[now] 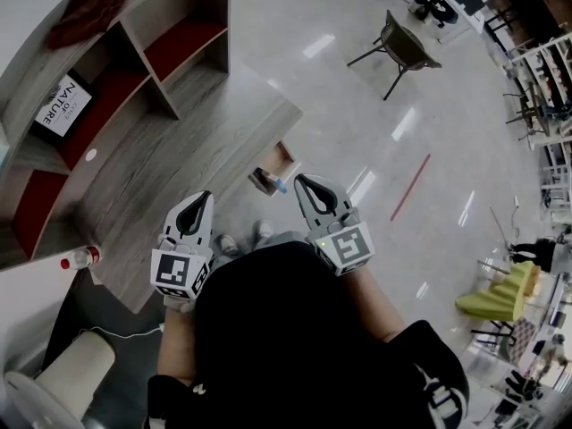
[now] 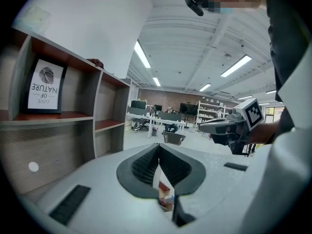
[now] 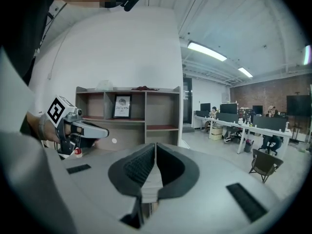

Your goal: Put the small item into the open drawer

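Where the drawer [image 1: 285, 155] gapes, a blue item [image 1: 281, 186] lies.

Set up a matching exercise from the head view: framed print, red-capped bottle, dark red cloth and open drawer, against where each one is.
Things:
1. framed print
2. red-capped bottle
3. dark red cloth
4. open drawer

Places:
A. on top of the shelf unit
B. sticking out past the edge of the desk
C. inside a shelf compartment
D. on the desktop

Pairs: 1-C, 2-D, 3-A, 4-B
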{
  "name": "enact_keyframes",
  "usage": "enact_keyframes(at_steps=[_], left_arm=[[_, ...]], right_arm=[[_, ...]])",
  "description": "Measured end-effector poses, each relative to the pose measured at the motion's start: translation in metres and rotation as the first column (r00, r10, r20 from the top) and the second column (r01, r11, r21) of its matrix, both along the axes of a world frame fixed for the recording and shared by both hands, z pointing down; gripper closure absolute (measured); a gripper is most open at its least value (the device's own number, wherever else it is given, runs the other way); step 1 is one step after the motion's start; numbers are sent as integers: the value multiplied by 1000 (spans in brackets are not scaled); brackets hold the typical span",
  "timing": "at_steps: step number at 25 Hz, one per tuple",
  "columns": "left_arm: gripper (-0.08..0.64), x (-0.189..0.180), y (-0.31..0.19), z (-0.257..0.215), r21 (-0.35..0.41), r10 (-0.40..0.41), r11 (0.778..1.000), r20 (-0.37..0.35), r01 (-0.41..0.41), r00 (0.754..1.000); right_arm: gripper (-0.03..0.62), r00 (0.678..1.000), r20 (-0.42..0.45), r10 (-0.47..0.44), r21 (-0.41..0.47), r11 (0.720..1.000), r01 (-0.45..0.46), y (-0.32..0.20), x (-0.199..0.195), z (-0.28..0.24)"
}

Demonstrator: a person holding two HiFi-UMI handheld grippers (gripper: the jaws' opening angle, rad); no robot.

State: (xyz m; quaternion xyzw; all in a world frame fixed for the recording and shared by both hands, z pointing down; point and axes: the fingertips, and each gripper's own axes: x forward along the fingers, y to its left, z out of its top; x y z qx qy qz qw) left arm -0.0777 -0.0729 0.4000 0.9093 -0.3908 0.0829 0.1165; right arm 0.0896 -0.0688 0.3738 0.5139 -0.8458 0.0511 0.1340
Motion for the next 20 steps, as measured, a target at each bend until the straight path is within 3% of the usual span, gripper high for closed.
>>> enact_keyframes(at_steps=[9, 20], left_arm=[[557, 7, -3, -9, 23, 30, 999, -22, -30, 999], [558, 17, -1, -10, 14, 62, 998, -9, -62, 998]], right_arm=[[574, 999, 33, -34, 46, 998, 32, -2, -3, -3], [578, 999, 34, 21, -10, 1000, -21, 0, 8, 1]])
